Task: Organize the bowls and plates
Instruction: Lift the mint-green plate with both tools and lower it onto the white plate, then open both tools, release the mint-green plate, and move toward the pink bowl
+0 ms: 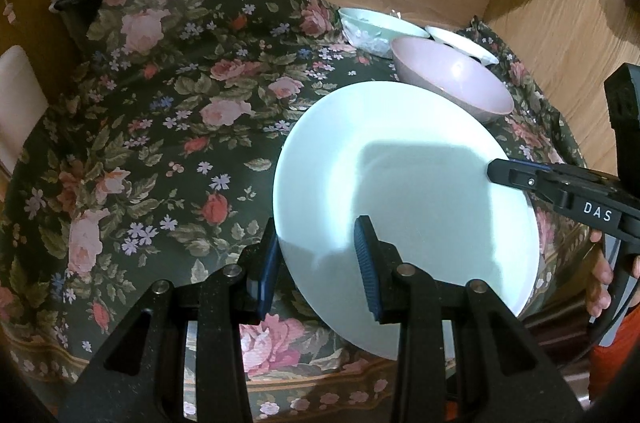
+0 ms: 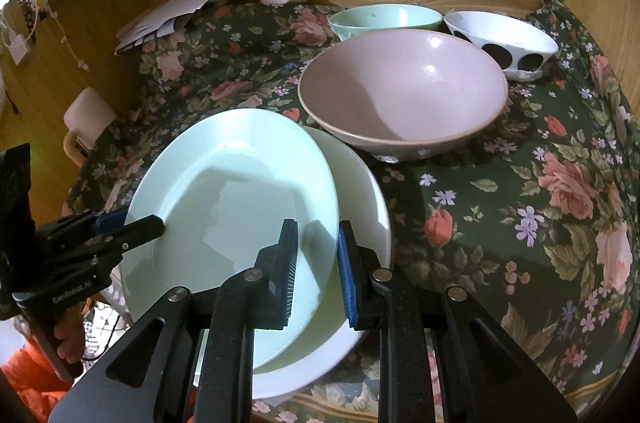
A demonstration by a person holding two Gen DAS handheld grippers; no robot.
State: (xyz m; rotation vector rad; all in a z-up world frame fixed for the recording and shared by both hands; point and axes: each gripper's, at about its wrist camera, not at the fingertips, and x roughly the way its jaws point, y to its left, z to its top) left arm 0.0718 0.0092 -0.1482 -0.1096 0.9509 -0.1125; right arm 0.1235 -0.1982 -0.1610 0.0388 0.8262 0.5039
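Two grippers on one pale green plate [image 2: 224, 199], left gripper [image 1: 316, 263] clamped on its 9 o'clock rim, right gripper [image 2: 318, 271] clamped at 3 o'clock, plate tilted over white plate [image 2: 360, 207], pink bowl [image 2: 404, 95] at 12 o'clock, floral cloth [image 1: 152, 127] beneath.

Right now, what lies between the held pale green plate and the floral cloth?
A white plate lies under the pale green plate, on the floral cloth; the right wrist view shows it.
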